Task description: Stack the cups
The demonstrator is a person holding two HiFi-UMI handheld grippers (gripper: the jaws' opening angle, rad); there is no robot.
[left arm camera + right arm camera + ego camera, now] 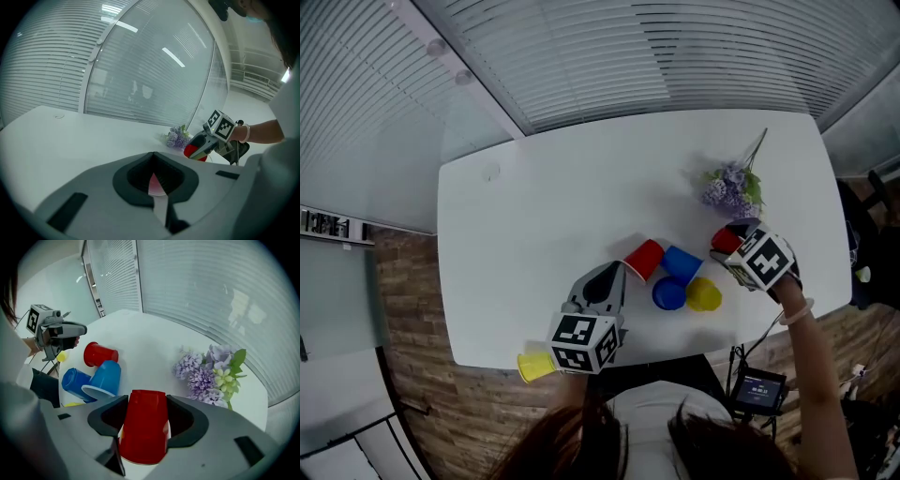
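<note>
At the right end of the white desk (544, 216), the right hand-held gripper (733, 246) is clasping an upside-down red cup (143, 427) between wide-set jaws, while the left hand-held gripper (154, 183), jaws together and empty, is pointing toward a fallen red cup (643, 259), a tipped blue cup (682, 262), a second blue cup (668, 293) and a yellow cup (704, 295) clustered between them, purple flowers (731, 187) lying beyond.

One red cup (143, 437) is sitting between the jaws of the right gripper (146, 399), with its small end pointing away. A second red cup (644, 259) and two blue cups (682, 262) (668, 293) are lying bunched together on the white table (544, 206). A yellow cup (703, 295) is sitting right beside them. Another yellow cup (536, 366) is lying alone at the table's near edge.
</note>
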